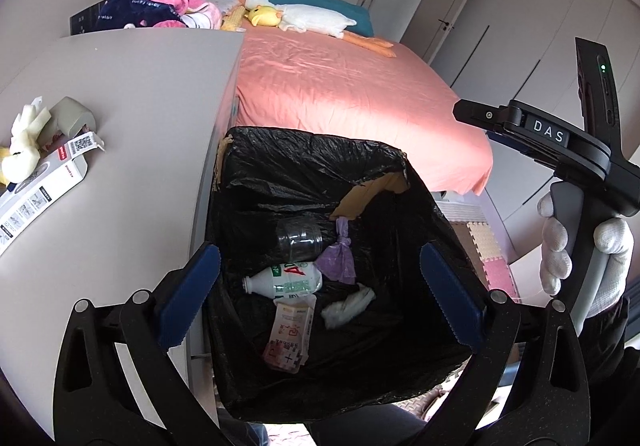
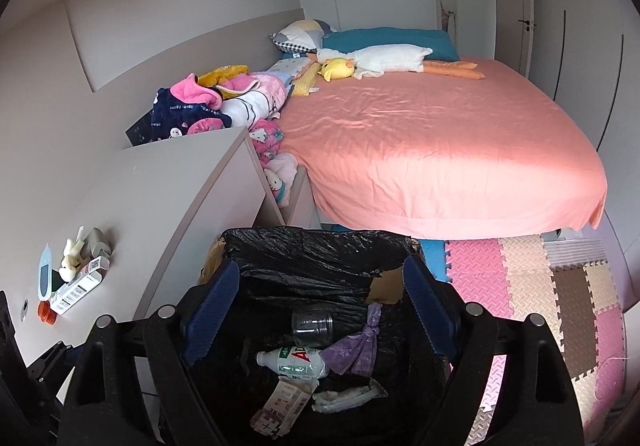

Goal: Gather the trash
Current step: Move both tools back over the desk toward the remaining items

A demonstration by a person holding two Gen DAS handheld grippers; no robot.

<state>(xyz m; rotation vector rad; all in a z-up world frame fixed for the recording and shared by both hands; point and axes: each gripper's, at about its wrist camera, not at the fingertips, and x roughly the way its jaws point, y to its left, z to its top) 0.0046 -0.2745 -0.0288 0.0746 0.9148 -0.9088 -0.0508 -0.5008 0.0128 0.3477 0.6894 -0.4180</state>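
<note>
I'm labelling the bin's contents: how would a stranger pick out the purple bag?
Start at the black-lined bin between desk and pink bed. Inside, right of the white bottle, lies the purple bag. It is the only purple item, knotted at its top.

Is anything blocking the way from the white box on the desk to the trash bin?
Nothing visible does. The white box lies on the desk, and the bin stands right beside the desk's edge with its top open.

"DAS" in white caps on black gripper body (image 1: 549,131), right of bin (image 1: 240,386). Big red "AD" on white bottle (image 1: 288,280) inside bin. "lucky" on navy garment (image 1: 136,8), far beyond bin. Other print too small.
</note>
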